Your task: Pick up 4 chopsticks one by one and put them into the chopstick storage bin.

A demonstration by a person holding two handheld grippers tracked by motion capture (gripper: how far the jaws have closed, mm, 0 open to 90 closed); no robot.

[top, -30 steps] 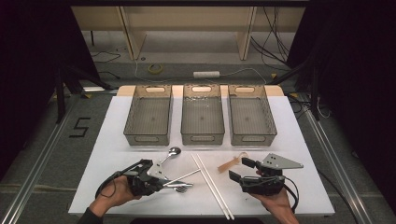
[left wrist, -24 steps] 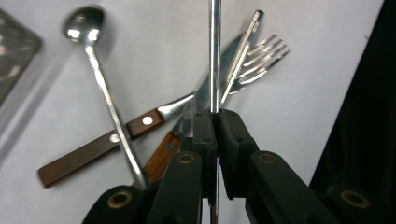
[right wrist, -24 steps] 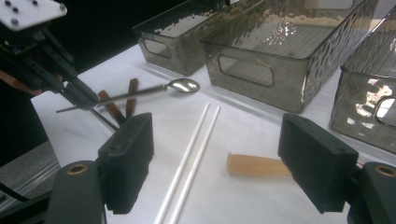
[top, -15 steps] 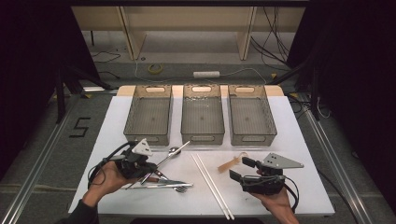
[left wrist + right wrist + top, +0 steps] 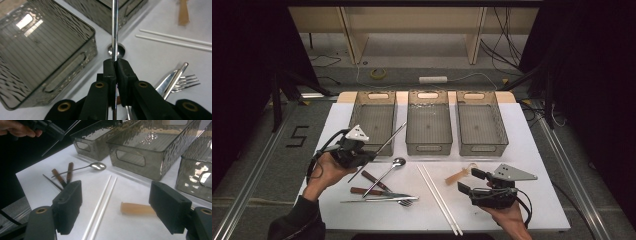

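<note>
My left gripper (image 5: 370, 156) is shut on a thin metal stick (image 5: 390, 137), held above the table's left side just in front of the left bin (image 5: 373, 118). In the left gripper view the stick (image 5: 114, 30) runs straight up from between the closed jaws (image 5: 116, 62), over a spoon bowl (image 5: 120, 50). My right gripper (image 5: 472, 182) rests low at the front right with its jaws wide apart and nothing between them. A tan handle-like piece (image 5: 137, 208) lies on the table beyond those open jaws (image 5: 116, 195).
Three grey see-through bins stand in a row at the back: left, middle (image 5: 428, 122), right (image 5: 481, 122). A spoon (image 5: 387, 172), a fork (image 5: 382, 200), brown-handled cutlery (image 5: 373, 179) and two white chopsticks (image 5: 439, 200) lie on the white table (image 5: 532, 165).
The left gripper has lifted the metal stick off the cutlery pile and carried it up and toward the left bin. The right gripper has stayed put.
</note>
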